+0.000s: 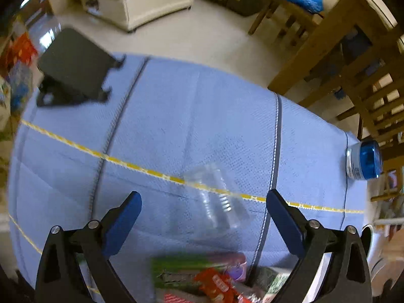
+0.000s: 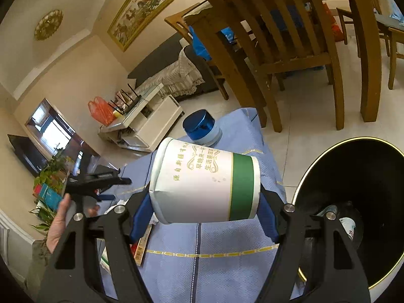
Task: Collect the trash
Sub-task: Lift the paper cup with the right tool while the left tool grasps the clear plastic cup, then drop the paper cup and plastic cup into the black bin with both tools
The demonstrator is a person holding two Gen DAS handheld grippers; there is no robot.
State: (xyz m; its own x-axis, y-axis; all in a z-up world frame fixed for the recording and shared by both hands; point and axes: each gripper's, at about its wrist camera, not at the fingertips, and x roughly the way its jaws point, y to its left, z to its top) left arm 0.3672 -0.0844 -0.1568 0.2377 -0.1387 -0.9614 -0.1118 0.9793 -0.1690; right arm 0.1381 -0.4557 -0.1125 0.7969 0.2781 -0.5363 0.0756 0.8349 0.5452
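Note:
My right gripper (image 2: 205,197) is shut on a white paper cup with a green band (image 2: 205,183), held on its side above the blue cloth (image 2: 227,272). A black trash bin (image 2: 358,197) with a gold rim stands to the right, with trash inside. My left gripper (image 1: 203,209) is open above a clear plastic cup (image 1: 217,199) lying on the blue cloth (image 1: 176,116). Green and red wrappers (image 1: 202,275) lie just below it. The left gripper also shows in the right wrist view (image 2: 101,179), held by a hand.
A jar with a blue lid (image 1: 364,160) sits at the cloth's right edge, also in the right wrist view (image 2: 202,128). A black stand (image 1: 75,68) sits at the far left. Wooden chairs (image 2: 290,50) and a white TV cabinet (image 2: 144,123) stand beyond.

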